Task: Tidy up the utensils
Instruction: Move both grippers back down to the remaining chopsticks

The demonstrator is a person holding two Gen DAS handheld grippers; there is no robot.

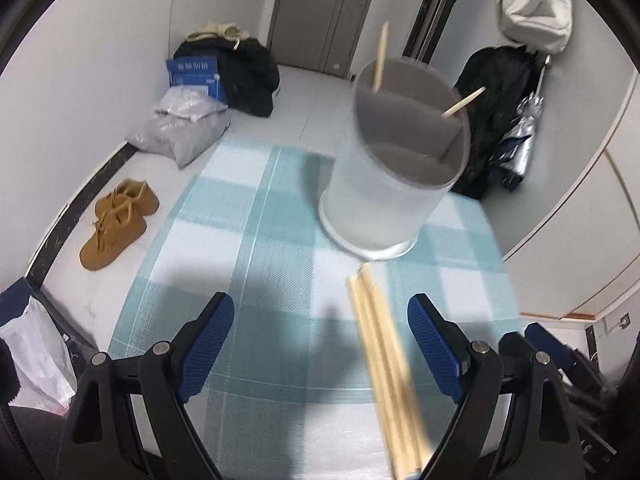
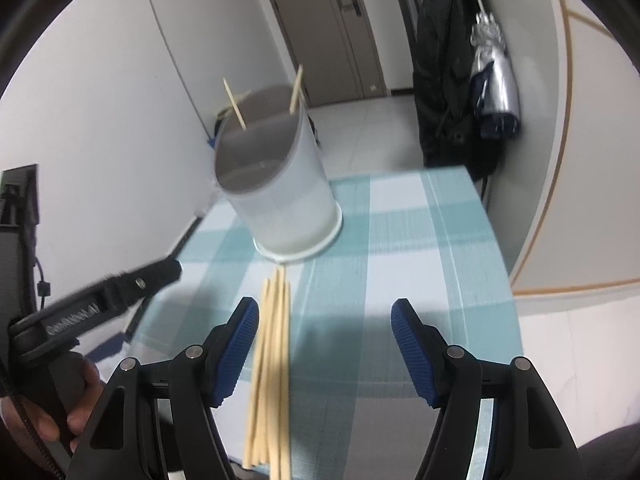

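A frosted round holder [image 1: 384,184] with inner dividers stands on the blue checked tablecloth [image 1: 248,248]; two wooden chopsticks [image 1: 381,56] stick out of it. It also shows in the right wrist view [image 2: 284,200]. Several loose chopsticks [image 1: 384,356] lie in a bundle on the cloth in front of the holder, also in the right wrist view [image 2: 270,364]. My left gripper [image 1: 320,340] is open and empty above the cloth, the bundle near its right finger. My right gripper [image 2: 324,344] is open and empty, the bundle near its left finger. The left gripper's body [image 2: 100,308] shows at the right view's left.
On the floor to the left lie tan shoes [image 1: 116,224], grey bags [image 1: 184,128], a blue box [image 1: 194,76] and dark clothing [image 1: 244,76]. A dark coat [image 2: 448,80] and folded umbrella [image 2: 494,76] hang at the right past the table's far edge.
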